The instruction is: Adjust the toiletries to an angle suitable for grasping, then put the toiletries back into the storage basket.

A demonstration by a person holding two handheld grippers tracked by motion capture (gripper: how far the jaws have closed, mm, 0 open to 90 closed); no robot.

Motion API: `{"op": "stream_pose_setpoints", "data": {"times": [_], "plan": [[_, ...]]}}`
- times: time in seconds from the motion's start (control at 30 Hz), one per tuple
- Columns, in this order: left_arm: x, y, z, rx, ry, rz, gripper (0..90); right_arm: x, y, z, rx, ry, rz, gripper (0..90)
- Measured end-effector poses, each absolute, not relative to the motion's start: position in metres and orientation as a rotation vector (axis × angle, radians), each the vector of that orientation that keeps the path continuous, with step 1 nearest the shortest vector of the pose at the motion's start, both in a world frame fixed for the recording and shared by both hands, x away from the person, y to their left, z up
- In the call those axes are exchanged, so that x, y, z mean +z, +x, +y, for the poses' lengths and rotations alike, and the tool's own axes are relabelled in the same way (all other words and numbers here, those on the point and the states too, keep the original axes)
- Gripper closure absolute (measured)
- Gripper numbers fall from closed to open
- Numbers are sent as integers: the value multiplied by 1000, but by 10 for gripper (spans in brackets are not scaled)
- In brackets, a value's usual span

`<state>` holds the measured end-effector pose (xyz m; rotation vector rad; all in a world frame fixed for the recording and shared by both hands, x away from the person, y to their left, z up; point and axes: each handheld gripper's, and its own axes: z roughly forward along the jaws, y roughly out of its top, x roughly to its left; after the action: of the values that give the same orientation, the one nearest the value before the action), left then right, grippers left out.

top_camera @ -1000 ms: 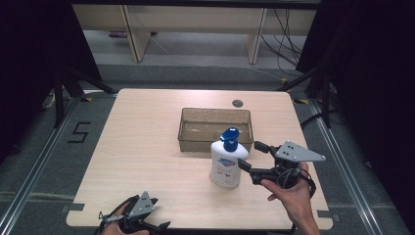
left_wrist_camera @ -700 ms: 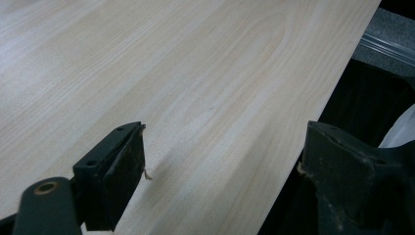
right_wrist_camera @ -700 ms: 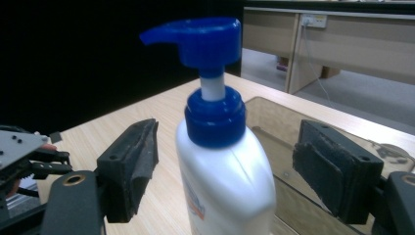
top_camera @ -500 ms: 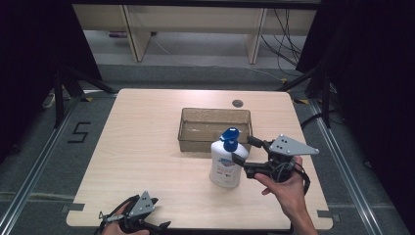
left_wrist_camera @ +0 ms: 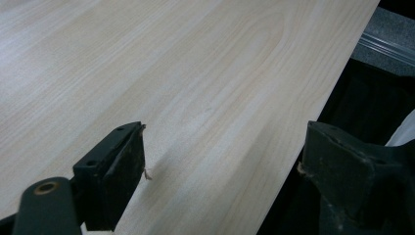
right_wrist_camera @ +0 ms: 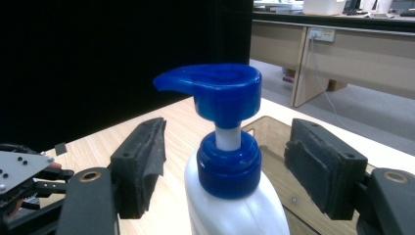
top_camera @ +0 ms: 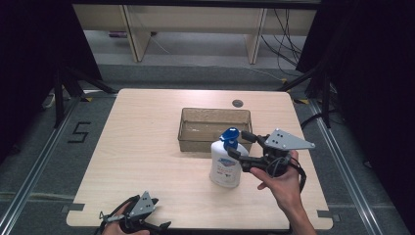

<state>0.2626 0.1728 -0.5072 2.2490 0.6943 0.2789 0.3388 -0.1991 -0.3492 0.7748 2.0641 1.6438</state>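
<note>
I had the right gripper level at the neck of the white plastic pump bottle with the blue pump head, which stood upright on the pale wooden table, just in front of the clear rectangular plastic bin and a little toward its right end. From the right gripper view the blue collar and white stem of the pump bottle sat between the two black jaws, with a visible gap on either side, so the pads were not yet pressing on it. The jaws had just been closing in around that neck, yet the tool remained released rather than clenched. The spout of the blue pump head pointed away to the left in that view. My right hand held the tool from the near right side of the table, its grey three-cornered plate on top.

The left gripper lay low at the near edge of the table, toward the left corner, well apart from the bottle. In the left gripper view its jaws stood wide apart over bare wood and the table's edge, holding nothing.

A small dark round fitting was set in the tabletop just beyond the bin.
</note>
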Motion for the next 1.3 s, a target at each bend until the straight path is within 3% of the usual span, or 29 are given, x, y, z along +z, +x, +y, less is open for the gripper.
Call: {"op": "stream_pose_setpoints", "data": {"times": [0.77, 1.03, 1.3], "plan": [[-506, 261, 173, 280, 2248, 685, 159, -356, 356, -182, 1694, 770, 2116, 438], [-506, 261, 174, 272, 2238, 692, 158, -352, 357, -180, 1651, 748, 2108, 591], [-506, 261, 174, 281, 2246, 684, 159, -351, 354, -177, 1604, 732, 2068, 617]]}}
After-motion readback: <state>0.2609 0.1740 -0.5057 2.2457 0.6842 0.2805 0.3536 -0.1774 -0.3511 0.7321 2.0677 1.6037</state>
